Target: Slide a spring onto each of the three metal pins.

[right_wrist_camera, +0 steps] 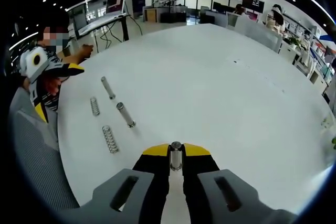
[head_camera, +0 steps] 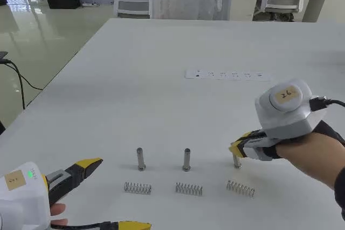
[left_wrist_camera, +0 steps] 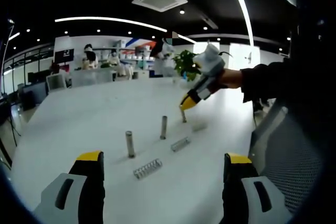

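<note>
Right now my right tool (right_wrist_camera: pixel 176 153) is clamped on the right pin (right_wrist_camera: pixel 176 157) just below its top, I'd judge to steady it upright while a spring goes over it. That grip covers much of the shaft, so it may have to shift lower. My left tool (head_camera: pixel 116 193) hovers over the desk (head_camera: pixel 161 95) with its jaws wide apart and empty, ready to fetch a spring.

None of the pins carries a spring yet. In the head view the right spring (head_camera: pixel 240 189) lies flat at 6 o'clock from the held pin, just beside its base. The left spring (head_camera: pixel 137 188) sits at 3 o'clock from my left tool, near it, with the left pin (head_camera: pixel 140 159) at 1 o'clock. The middle pin (head_camera: pixel 186 160) and middle spring (head_camera: pixel 188 189) stand between, untouched.
</note>
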A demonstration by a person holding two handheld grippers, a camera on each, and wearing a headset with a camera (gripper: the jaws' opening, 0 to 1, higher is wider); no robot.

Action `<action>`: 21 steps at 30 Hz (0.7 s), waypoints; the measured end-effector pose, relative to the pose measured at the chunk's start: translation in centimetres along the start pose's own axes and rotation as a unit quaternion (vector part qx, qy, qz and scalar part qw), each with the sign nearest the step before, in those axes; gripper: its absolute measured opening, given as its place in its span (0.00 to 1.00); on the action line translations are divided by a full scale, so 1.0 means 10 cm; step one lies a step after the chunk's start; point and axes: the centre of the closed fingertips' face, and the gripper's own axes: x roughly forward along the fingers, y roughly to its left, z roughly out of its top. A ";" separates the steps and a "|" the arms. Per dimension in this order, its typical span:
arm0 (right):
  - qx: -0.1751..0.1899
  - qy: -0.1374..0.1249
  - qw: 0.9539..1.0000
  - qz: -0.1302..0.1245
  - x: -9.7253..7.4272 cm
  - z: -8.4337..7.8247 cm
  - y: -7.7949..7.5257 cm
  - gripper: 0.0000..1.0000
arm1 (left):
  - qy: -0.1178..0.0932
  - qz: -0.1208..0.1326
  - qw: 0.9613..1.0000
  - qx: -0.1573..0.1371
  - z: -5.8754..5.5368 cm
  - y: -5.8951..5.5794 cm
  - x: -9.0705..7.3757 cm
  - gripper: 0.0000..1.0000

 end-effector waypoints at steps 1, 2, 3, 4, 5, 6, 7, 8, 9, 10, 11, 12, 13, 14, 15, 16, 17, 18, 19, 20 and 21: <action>0.000 0.000 1.000 0.000 0.00 0.00 -0.01 0.05 | 0.001 0.000 1.000 0.001 0.00 0.00 0.00 0.91; 0.000 0.001 1.000 0.000 -0.01 0.00 -0.01 0.05 | 0.001 -0.001 1.000 0.001 0.00 0.00 0.00 0.91; 0.000 0.001 1.000 0.000 -0.01 -0.01 -0.02 0.05 | 0.001 -0.001 1.000 0.001 0.00 -0.01 0.00 0.91; 0.000 0.001 1.000 0.000 -0.02 -0.01 -0.01 0.05 | 0.001 0.000 1.000 0.001 0.01 0.00 0.00 0.91; 0.000 0.001 1.000 0.000 -0.02 -0.02 -0.01 0.05 | 0.001 0.000 1.000 0.001 0.01 0.00 0.00 0.91; 0.001 0.000 1.000 0.000 -0.03 -0.02 -0.01 0.05 | 0.001 0.000 1.000 0.001 0.01 0.00 0.00 0.91; 0.002 0.000 1.000 0.000 -0.03 -0.03 -0.01 0.05 | 0.001 0.001 1.000 0.001 0.01 0.00 -0.01 0.91; 0.002 0.000 1.000 0.000 -0.04 -0.04 0.00 0.05 | 0.001 0.000 1.000 0.001 0.01 0.00 -0.01 0.91; 0.002 -0.001 1.000 0.000 -0.04 -0.04 0.00 0.05 | 0.001 0.000 1.000 0.001 0.01 0.00 -0.01 0.91; 0.003 -0.001 1.000 0.000 -0.04 -0.04 0.01 0.05 | 0.001 0.000 1.000 0.002 0.01 0.00 -0.01 0.91; 0.004 -0.001 1.000 0.001 -0.04 -0.05 0.01 0.05 | 0.002 0.000 1.000 0.002 0.01 0.00 -0.01 0.91; 0.004 0.000 1.000 0.002 -0.04 -0.06 0.01 0.05 | 0.002 0.000 1.000 0.002 0.01 -0.01 -0.01 0.91; 0.003 0.001 1.000 0.002 -0.04 -0.07 0.01 0.05 | 0.002 0.000 1.000 0.002 0.01 -0.01 -0.01 0.91; 0.002 0.001 1.000 0.001 -0.04 -0.07 0.01 0.05 | 0.002 0.000 1.000 0.003 0.02 -0.02 -0.01 0.91; 0.002 0.001 1.000 0.001 -0.04 -0.08 0.02 0.05 | 0.002 0.000 1.000 0.003 0.02 -0.02 -0.01 0.91; 0.002 0.002 1.000 0.002 -0.04 -0.09 0.02 0.05 | 0.003 0.000 1.000 0.003 0.02 -0.02 -0.01 0.91; 0.002 0.002 1.000 0.003 -0.04 -0.09 0.02 0.05 | 0.003 0.000 1.000 0.003 0.02 -0.02 -0.01 0.91; 0.001 0.005 1.000 0.003 -0.04 -0.10 0.03 0.05 | 0.003 0.000 1.000 0.004 0.02 -0.02 -0.01 0.91; 0.000 0.008 1.000 0.003 -0.03 -0.12 0.03 0.05 | 0.003 0.000 1.000 0.004 0.02 -0.03 -0.02 0.90; -0.001 0.011 1.000 0.003 -0.03 -0.14 0.03 0.05 | 0.003 0.000 1.000 0.004 0.02 -0.03 -0.02 0.90; -0.003 0.009 1.000 0.003 -0.02 -0.15 0.04 0.05 | 0.003 0.000 1.000 0.005 0.02 -0.03 -0.02 0.90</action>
